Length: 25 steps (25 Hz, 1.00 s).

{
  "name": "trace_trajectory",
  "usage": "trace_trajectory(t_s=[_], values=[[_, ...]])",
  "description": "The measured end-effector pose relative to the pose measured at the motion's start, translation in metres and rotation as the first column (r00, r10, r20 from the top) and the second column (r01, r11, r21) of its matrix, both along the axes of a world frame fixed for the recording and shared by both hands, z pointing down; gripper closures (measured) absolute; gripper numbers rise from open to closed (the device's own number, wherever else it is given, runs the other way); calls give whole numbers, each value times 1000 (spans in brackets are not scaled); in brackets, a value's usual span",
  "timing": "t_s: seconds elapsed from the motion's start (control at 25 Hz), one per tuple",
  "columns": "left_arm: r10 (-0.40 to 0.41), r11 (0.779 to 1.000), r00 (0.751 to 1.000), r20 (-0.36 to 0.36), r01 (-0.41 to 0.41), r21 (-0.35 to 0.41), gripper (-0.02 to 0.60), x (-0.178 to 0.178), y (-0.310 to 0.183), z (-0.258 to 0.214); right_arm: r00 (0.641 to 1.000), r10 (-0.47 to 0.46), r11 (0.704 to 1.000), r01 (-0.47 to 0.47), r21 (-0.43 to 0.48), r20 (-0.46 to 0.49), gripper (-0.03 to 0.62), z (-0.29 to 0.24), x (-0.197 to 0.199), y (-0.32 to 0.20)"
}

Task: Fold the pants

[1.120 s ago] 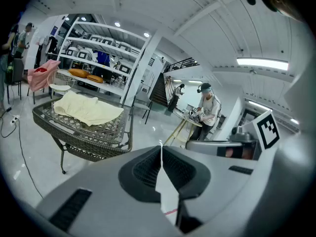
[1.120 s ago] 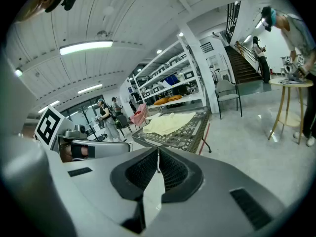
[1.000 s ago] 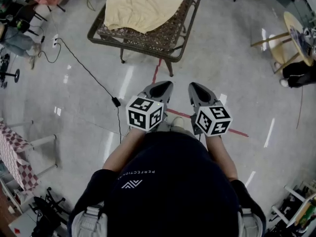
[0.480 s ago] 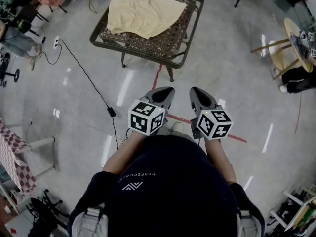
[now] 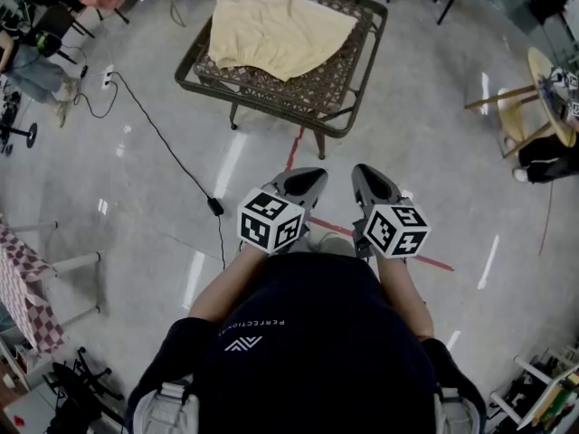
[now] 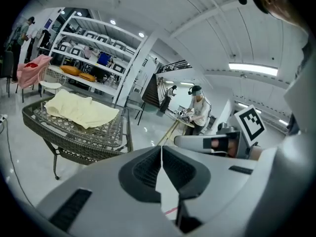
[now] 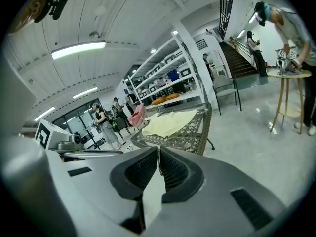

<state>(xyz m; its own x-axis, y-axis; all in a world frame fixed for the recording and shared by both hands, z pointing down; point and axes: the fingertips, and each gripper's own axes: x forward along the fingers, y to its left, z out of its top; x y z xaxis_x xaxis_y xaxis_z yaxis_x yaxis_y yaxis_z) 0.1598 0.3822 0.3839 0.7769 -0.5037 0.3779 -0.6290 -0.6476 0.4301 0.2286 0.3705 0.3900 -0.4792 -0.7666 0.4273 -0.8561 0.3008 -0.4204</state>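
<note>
Your left gripper (image 5: 310,181) and right gripper (image 5: 365,181): jaws pressed together, nothing between them, side by side. Pants (image 5: 280,34): pale yellow, rumpled, on the lattice table (image 5: 348,120) well ahead. Probably light, limp and quick to sag; pinch an outer edge or corner.

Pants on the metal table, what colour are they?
The pants are pale yellow, clearest in the head view.

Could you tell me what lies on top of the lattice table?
On the lattice table, only the pale yellow pants, loosely spread over much of its top. Anything beneath the cloth is covered.
</note>
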Motion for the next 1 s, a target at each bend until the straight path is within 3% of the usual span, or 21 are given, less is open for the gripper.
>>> trace_trajectory(t_s=[0.52, 0.84, 1.0], values=[[-13, 999, 999, 33, 14, -31, 565, -12, -37, 21, 999, 25, 1000, -24, -13, 34, 552, 11, 8, -55], [27, 999, 998, 52, -26, -23, 565, 16, -89, 20, 999, -21, 999, 22, -29, 45, 551, 11, 26, -117], [9, 1000, 998, 66, -7, -25, 565, 25, -114, 24, 998, -47, 998, 49, -37, 48, 551, 14, 35, -141]])
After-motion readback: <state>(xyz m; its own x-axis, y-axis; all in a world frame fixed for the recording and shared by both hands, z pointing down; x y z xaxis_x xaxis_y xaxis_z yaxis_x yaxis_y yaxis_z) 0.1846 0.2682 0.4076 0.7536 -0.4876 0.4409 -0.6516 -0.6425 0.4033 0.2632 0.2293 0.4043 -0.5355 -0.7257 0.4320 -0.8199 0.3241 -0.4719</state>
